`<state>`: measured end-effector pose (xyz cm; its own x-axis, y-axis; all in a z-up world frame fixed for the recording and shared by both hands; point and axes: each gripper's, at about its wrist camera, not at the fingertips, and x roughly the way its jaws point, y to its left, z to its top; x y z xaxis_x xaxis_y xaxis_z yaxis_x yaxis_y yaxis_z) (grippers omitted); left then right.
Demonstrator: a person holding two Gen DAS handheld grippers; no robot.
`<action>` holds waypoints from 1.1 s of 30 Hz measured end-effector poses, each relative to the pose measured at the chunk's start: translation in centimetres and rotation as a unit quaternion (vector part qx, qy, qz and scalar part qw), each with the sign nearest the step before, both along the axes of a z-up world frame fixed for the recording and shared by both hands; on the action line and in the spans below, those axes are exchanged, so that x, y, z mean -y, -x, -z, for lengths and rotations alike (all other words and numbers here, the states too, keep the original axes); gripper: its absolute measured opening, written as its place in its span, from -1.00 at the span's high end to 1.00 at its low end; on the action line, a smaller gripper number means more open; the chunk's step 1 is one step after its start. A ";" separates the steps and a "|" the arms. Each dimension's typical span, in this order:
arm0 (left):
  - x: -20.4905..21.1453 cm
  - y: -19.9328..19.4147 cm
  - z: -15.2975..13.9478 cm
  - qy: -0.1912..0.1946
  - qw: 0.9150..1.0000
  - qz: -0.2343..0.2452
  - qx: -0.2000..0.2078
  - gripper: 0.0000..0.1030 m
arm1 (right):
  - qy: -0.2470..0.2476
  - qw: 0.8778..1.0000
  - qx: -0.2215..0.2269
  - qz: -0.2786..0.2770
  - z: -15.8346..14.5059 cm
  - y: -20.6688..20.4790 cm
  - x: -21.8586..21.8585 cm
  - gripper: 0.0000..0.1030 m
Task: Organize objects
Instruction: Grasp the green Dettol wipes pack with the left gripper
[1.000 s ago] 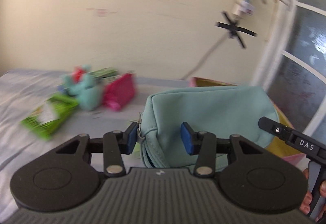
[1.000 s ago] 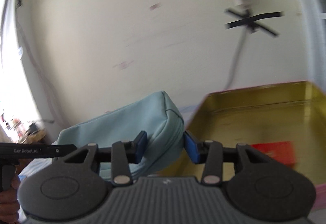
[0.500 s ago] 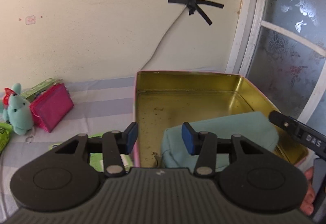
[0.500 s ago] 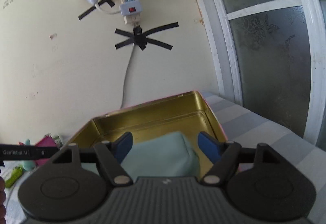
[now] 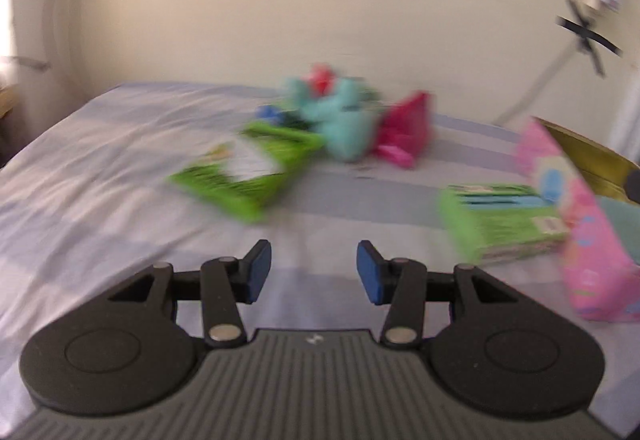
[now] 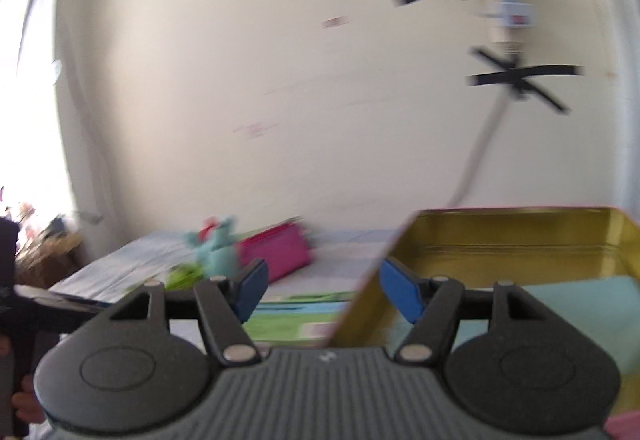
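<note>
Both views are motion-blurred. My left gripper (image 5: 314, 266) is open and empty above the striped bedsheet (image 5: 80, 176). Ahead of it lie a green packet (image 5: 244, 168), a teal plush toy (image 5: 340, 116), a pink pouch (image 5: 404, 136) and a green box (image 5: 500, 220) beside the pink-sided tin (image 5: 576, 208). My right gripper (image 6: 320, 290) is open and empty over the tin's left rim (image 6: 368, 280). The light-blue pouch (image 6: 580, 304) lies inside the gold tin (image 6: 520, 236). The plush toy (image 6: 216, 244), pink pouch (image 6: 276, 248) and green box (image 6: 296, 320) also show there.
A cream wall (image 5: 240, 0) backs the bed, with a taped power strip and cable (image 6: 508, 0) at the upper right. Clutter (image 6: 40, 252) stands at the far left beyond the bed's edge. My other hand's gripper handle (image 6: 16, 320) shows at the left edge.
Both grippers let go of the light-blue pouch, which now lies in the tin. Both have swung left, the left one away from the tin toward the items on the bed.
</note>
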<state>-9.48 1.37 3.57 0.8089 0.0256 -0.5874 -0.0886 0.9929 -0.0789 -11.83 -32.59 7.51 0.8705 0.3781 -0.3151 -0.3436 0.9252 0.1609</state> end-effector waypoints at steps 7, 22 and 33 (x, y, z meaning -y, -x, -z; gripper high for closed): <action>-8.7 -0.6 0.8 0.023 0.994 -0.103 0.017 0.04 | 0.019 0.991 -0.079 -0.109 1.8 -6.0 -13.1 -0.26; -10.8 -10.4 0.9 0.138 0.989 -0.039 -0.034 -0.09 | -0.098 0.965 -0.230 -0.082 7.4 -19.7 -22.5 -0.23; -9.0 -3.5 1.0 0.175 0.983 0.023 -0.048 0.19 | -0.057 0.960 -0.239 -0.137 8.1 -16.1 -22.9 0.29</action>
<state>-5.94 10.37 2.60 0.7444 -0.2282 -0.6275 -0.0675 0.9092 -0.4108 4.26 -9.70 -0.61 0.4993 0.6286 -0.5962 -0.4332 0.7771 0.4565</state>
